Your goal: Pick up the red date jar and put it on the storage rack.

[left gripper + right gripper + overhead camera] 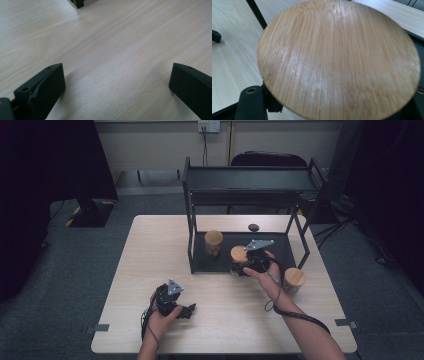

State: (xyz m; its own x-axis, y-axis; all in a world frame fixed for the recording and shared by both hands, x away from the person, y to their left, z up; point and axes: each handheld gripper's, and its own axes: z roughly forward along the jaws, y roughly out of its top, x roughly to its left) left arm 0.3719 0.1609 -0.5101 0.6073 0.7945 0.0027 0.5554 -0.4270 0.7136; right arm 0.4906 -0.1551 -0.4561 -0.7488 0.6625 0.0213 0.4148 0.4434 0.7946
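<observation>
The right gripper (243,266) reaches left over the rack's (300,247) near edge, fingers clamped on a jar (238,256) at the lower shelf's front. The jar's lid (339,58) hides its glass body. The left gripper (186,311) rests on the table (150,265), fingers apart.

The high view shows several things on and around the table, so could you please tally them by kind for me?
Jars with wooden lids: 3
Black shelf racks: 1
Small dark round things on the table: 1
Chairs behind the table: 1
Total: 6
</observation>
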